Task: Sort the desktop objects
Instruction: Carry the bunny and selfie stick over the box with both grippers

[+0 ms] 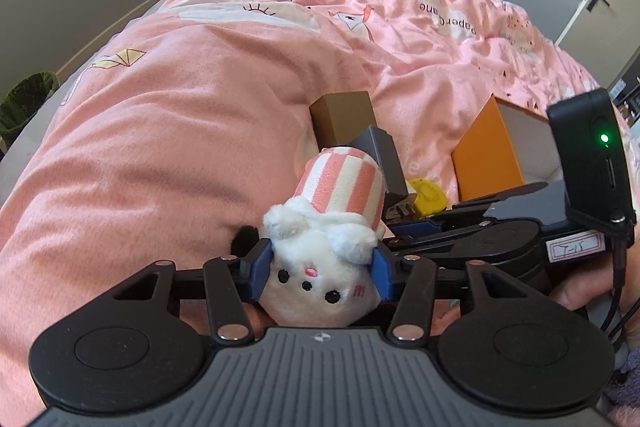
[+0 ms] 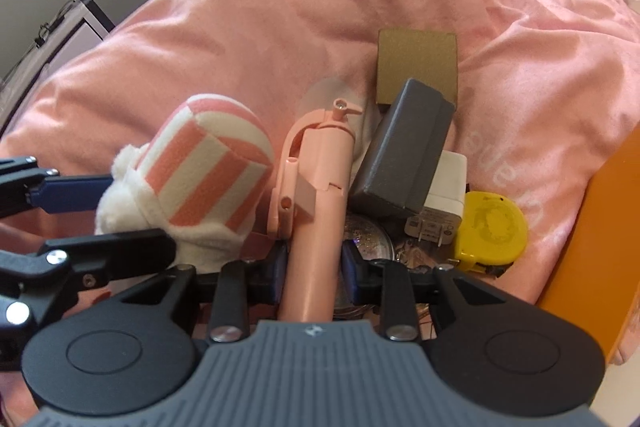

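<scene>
Low in the left wrist view, left gripper (image 1: 322,273) with blue pads (image 1: 261,267) pressed on both sides of a white plush toy (image 1: 320,291), face toward the lens, jaws clamped on its head. Just above, the toy's pink-and-white striped body (image 1: 344,187) reaching toward frame centre. Right of it, right gripper (image 1: 404,217) entering from the right edge, a hand (image 1: 576,297) partly visible behind its body at lower right. Beyond the stripes, a grey box (image 1: 380,157) leaning against a brown cardboard box (image 1: 344,119); a yellow tape measure (image 1: 428,197) right of centre; an orange box (image 1: 486,153) further right. Pink bedcover (image 1: 200,107) filling the rest, up to the top of the frame. In the right wrist view, low centre, blue pads (image 2: 280,267) tight on either side of a pink folding device (image 2: 316,195), jaws clamped on its shaft, which runs up toward frame centre. Left of it, the striped plush, with the left gripper's blue pad at the left edge. Right of the pink shaft, the grey box tilted, a white charger plug (image 2: 440,203) beneath it, the yellow tape measure beside that, a glittery round item (image 2: 366,239) partly hidden under the pile. Further up, the brown cardboard box standing upright on the bedcover. Orange box at the right edge.
</scene>
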Demonstrator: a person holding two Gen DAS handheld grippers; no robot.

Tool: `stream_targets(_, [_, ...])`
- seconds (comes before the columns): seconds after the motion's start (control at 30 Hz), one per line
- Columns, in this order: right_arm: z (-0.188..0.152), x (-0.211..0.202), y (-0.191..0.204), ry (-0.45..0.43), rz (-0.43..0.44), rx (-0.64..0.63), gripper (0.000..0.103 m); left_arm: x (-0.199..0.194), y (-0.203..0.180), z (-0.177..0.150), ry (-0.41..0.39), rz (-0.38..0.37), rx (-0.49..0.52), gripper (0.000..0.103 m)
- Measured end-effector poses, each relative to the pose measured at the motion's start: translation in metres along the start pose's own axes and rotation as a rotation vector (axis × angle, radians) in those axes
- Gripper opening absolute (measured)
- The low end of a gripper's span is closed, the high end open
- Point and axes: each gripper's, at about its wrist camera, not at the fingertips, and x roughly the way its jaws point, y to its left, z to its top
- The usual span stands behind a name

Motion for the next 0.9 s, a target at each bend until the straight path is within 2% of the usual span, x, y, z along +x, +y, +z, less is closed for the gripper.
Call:
stream_targets(0.23, [-0.017, -0.026, 0.001, -0.06, 0.063, 0.067, 0.031, -0.023, 0.0, 0.001, -0.05, -0.012, -0.036, 0.059])
stream_targets(0.3, [-0.006, -0.027, 0.001, -0.079, 0.06, 0.066, 0.03, -0.03, 0.0, 0.002, -0.066, -0.019, -0.049, 0.059])
stream_targets(0.5, [-0.015, -0.063, -0.003, -0.161, 0.056, 0.078, 0.03, -0.055, -0.011, 0.01, -0.131, -0.049, -0.043, 0.059])
stream_targets(0.73, [-0.034, -0.128, -0.014, -0.302, 0.027, 0.098, 0.03, -0.07, -0.044, 0.019, -0.187, -0.143, -0.008, 0.059])
stream_targets(0.9, [-0.059, -0.175, -0.037, -0.38, -0.058, 0.134, 0.03, -0.065, -0.079, 0.025, -0.18, -0.252, 0.03, 0.059])
